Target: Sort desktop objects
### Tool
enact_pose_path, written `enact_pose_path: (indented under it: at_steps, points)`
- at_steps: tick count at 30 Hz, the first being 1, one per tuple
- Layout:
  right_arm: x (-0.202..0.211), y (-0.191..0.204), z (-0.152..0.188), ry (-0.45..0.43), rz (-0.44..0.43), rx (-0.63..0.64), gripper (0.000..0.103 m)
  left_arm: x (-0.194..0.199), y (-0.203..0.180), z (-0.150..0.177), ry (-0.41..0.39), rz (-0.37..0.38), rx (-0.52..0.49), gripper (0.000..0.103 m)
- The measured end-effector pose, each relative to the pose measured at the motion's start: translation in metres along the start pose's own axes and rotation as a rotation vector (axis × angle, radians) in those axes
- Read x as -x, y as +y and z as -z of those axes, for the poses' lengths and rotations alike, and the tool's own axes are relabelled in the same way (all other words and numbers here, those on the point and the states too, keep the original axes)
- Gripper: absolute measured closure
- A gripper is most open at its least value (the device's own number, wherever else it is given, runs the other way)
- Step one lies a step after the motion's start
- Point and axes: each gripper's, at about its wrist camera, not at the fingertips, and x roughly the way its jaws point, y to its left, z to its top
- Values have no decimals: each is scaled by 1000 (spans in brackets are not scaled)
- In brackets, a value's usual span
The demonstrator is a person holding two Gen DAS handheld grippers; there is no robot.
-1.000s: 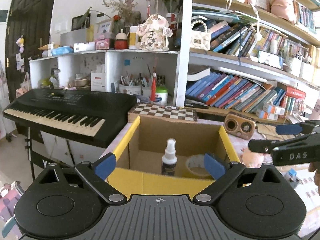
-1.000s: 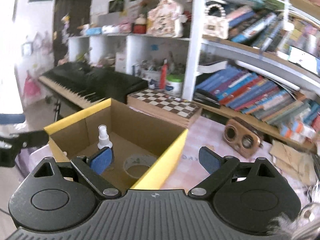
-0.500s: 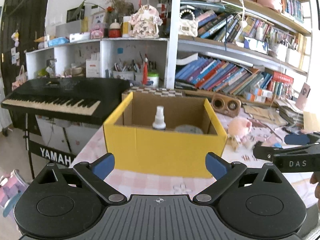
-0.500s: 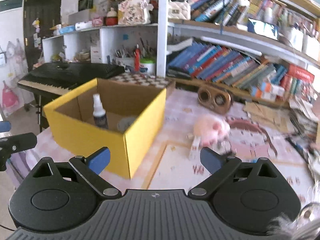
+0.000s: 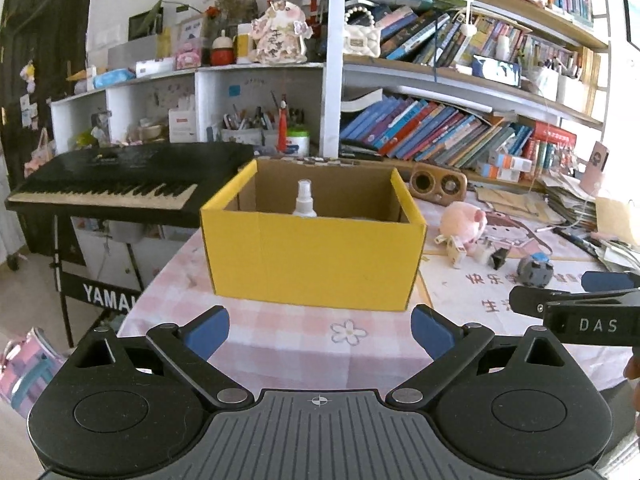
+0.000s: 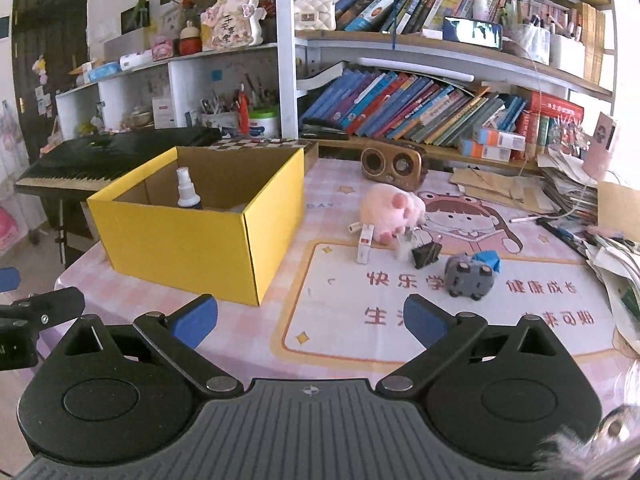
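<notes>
1. Right wrist view: one yellow box [image 6: 192,236] on the bench [image 6: 320,320], far left, holding one spray bottle [image 6: 187,190].
2. One pink plush [image 6: 392,210], one grey toy [image 6: 470,274], one binder clip [image 6: 426,254] lie right of it.
3. Right hand-held gripper [image 6: 310,316], jaws just widening, and left hand-held gripper [image 5: 320,330]: both released, empty.

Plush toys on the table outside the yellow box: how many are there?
2. The pink plush pig lies right of the yellow box; the grey plush toy lies nearer, on the printed mat. Others may be hidden.

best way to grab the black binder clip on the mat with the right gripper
Grip the binder clip across its black body, coming from above and the near side with the open right gripper. It stands upright among small clutter, wire handles rising behind, so the body is the broadest solid part.
</notes>
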Motion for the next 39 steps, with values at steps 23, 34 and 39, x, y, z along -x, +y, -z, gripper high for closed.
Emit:
enact_pose_path:
  at_steps: [23, 34, 39]
  points:
    - [32, -39, 32, 66, 129, -91, 2, -6, -48, 4, 51, 273, -72, 0]
    - [31, -74, 32, 70, 192, -137, 2, -23, -83, -4, 40, 412, -108, 0]
    - [22, -94, 27, 80, 196, -152, 2, -39, -101, -8, 81, 435, -115, 0]
